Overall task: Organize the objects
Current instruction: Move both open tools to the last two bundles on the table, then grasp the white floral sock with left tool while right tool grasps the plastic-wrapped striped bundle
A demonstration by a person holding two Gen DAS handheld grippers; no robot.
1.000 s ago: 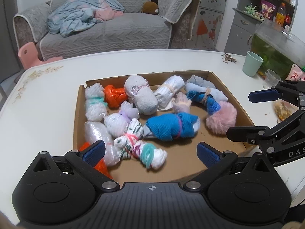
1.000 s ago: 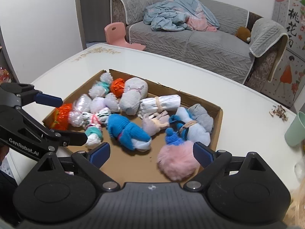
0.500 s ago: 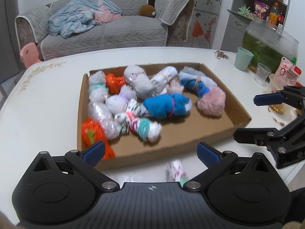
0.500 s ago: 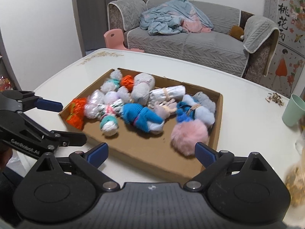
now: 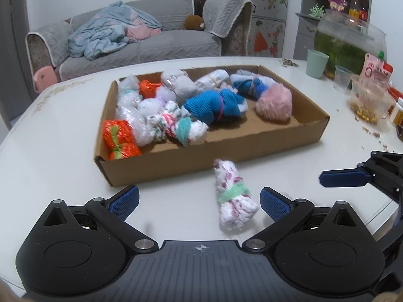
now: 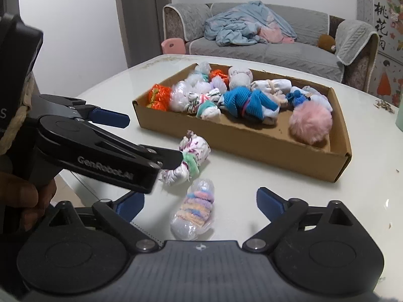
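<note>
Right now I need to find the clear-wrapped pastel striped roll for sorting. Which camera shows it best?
The right wrist view: the pastel striped roll lies whole on the white table between the right gripper jaws, near the floral roll. The left wrist view does not show it.

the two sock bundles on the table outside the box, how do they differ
The white floral sock bundle with a green band is bare cloth; the pastel striped sock bundle in clear plastic is wrapped. The floral one lies nearer the cardboard box. Both lie on the white table.
</note>
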